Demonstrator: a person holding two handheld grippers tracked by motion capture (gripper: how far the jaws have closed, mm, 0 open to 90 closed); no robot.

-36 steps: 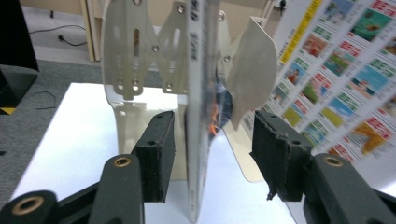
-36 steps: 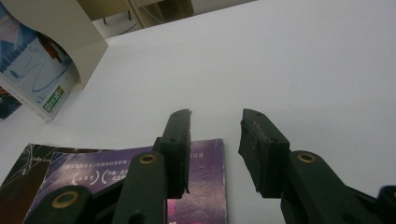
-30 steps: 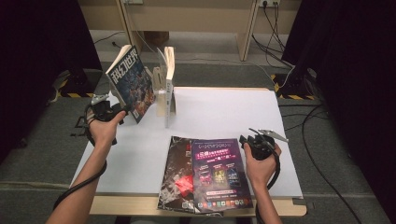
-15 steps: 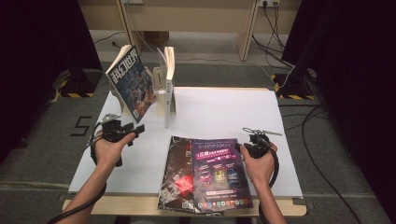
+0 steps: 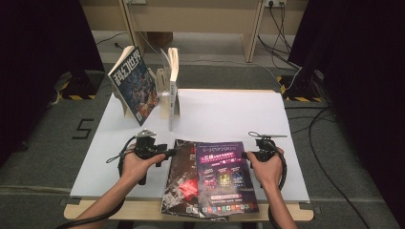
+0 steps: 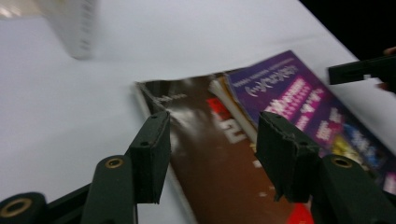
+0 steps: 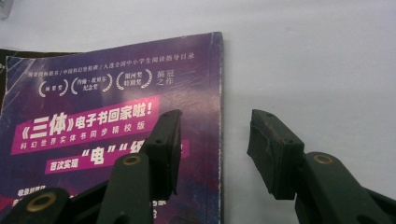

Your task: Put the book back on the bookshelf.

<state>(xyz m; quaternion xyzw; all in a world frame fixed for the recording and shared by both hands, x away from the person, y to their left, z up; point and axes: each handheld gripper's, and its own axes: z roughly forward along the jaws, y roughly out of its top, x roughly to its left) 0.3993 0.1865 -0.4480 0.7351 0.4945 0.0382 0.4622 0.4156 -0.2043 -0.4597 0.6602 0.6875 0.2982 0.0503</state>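
— Two magazines lie overlapped at the near table edge, purple magazine over the dark magazine. What surrounds them?

— A stand with two upright books at the far left; nothing blocks me.

— Grippers?

— My left gripper gapes above the dark magazine's edge, empty. My right gripper has just been opening, straddling the purple magazine's edge, gripping nothing.
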